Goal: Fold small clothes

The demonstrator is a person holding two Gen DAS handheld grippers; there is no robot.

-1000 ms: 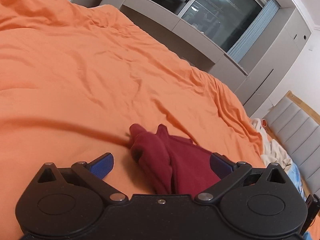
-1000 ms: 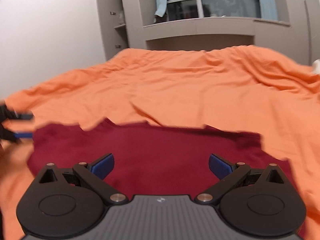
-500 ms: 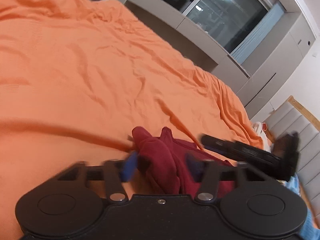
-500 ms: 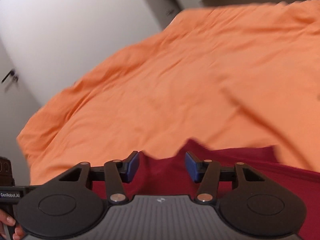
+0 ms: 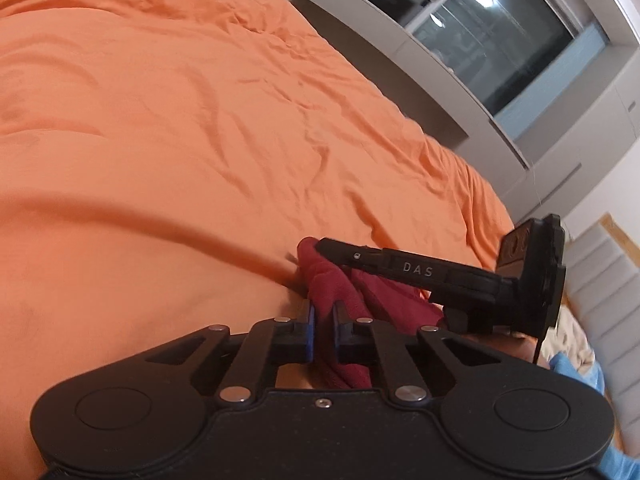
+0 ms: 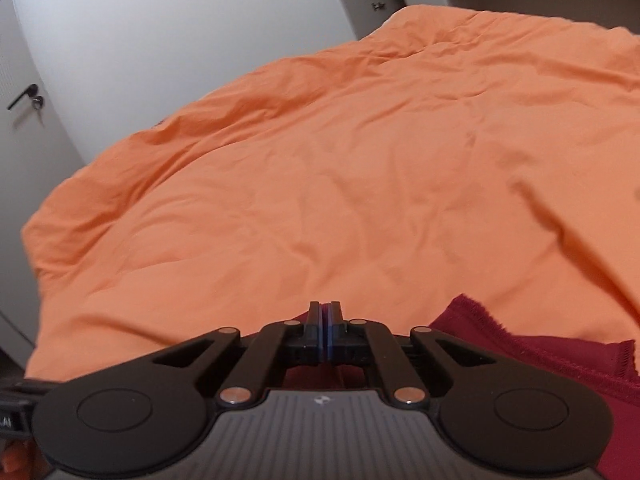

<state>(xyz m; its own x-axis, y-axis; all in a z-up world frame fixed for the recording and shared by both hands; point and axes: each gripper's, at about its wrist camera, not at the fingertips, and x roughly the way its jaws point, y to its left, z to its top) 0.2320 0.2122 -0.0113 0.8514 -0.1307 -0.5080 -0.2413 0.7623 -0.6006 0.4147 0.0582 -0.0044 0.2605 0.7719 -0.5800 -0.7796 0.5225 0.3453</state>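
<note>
The right claw [image 6: 325, 312] hides whatever cloth it pinches; the red garment [image 6: 560, 364] runs off frame.

Soft, matt, fleecy cloth is seen in the dark red garment [image 5: 340, 284]; the bed [image 5: 200, 128] is covered in creased matt orange cotton-like cloth.

The left gripper [image 5: 323, 322] pointed downward with its jaws drawn nearly together, the blue pads [image 5: 308, 330] pinching a bunched fold of dark red cloth [image 5: 340, 288] between them. The right gripper [image 6: 325, 322] had its jaws pressed fully together. Seen from the left wrist, it reached in from the right, its tip just beyond the left fingertips.
</note>
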